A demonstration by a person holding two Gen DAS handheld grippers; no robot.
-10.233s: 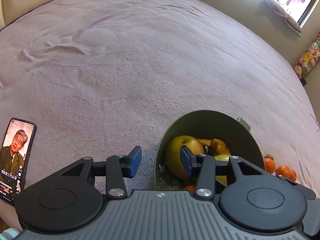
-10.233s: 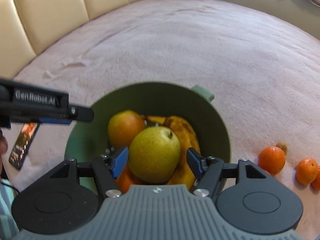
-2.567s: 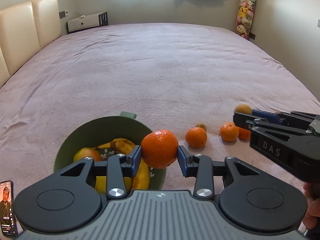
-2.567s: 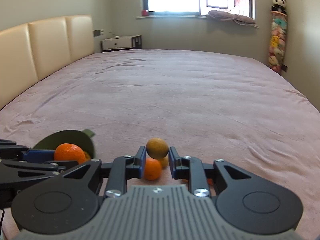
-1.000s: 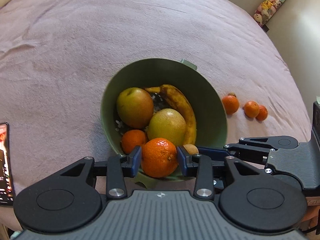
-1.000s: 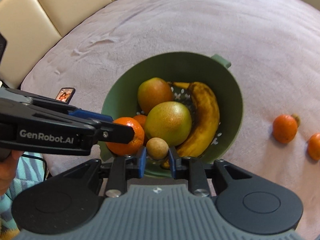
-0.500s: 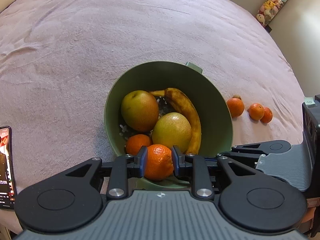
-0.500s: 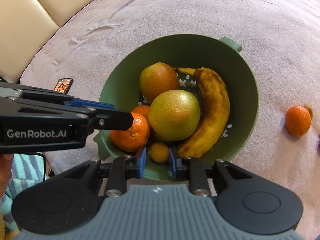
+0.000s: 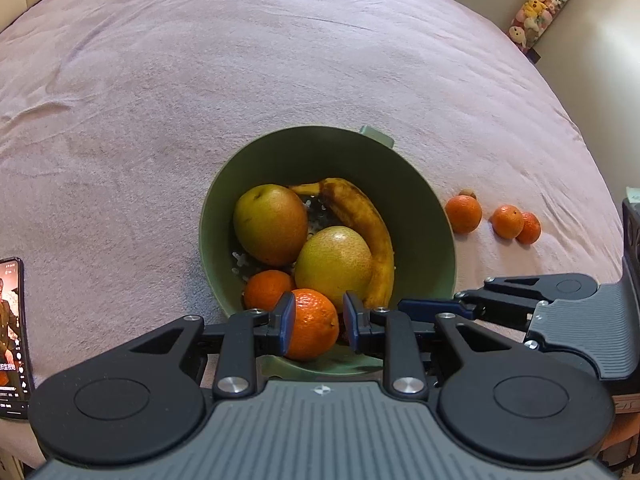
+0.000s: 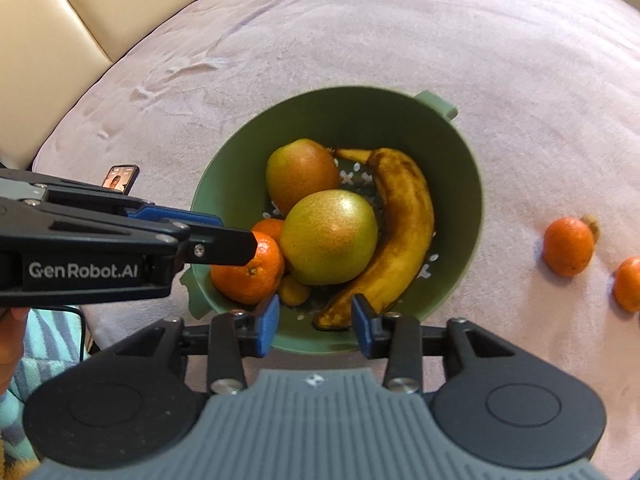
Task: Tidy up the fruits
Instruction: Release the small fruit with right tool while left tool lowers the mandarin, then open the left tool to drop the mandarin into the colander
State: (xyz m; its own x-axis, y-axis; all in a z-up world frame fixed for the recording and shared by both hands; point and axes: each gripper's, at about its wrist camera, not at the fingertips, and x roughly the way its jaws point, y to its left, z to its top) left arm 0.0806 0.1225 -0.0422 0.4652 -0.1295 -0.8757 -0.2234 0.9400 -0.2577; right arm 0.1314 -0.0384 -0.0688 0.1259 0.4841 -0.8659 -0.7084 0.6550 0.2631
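A green colander bowl (image 9: pixel 424 208) (image 10: pixel 460 168) on the bed holds two pears, a banana (image 10: pixel 400 216), a tangerine and a small brown fruit (image 10: pixel 294 291). My left gripper (image 9: pixel 316 322) is shut on a tangerine (image 9: pixel 310 324) (image 10: pixel 248 272) just over the bowl's near rim. My right gripper (image 10: pixel 314 320) is open and empty above the near rim; the small brown fruit lies in the bowl just beyond it. Three tangerines lie on the bed right of the bowl, the nearest one (image 9: pixel 463 214) (image 10: pixel 568 246) beside another small brown fruit (image 10: pixel 592 226).
A phone (image 9: pixel 12 332) (image 10: pixel 120 178) with a lit screen lies on the bed at the left. A padded headboard (image 10: pixel 80 20) stands beyond it. Stuffed toys (image 9: pixel 536 12) hang by the far wall. The pink bedspread (image 9: pixel 240 80) spreads all around.
My right gripper has opened and let the small brown fruit drop into the bowl. My left gripper has lowered its tangerine to the bowl's near rim.
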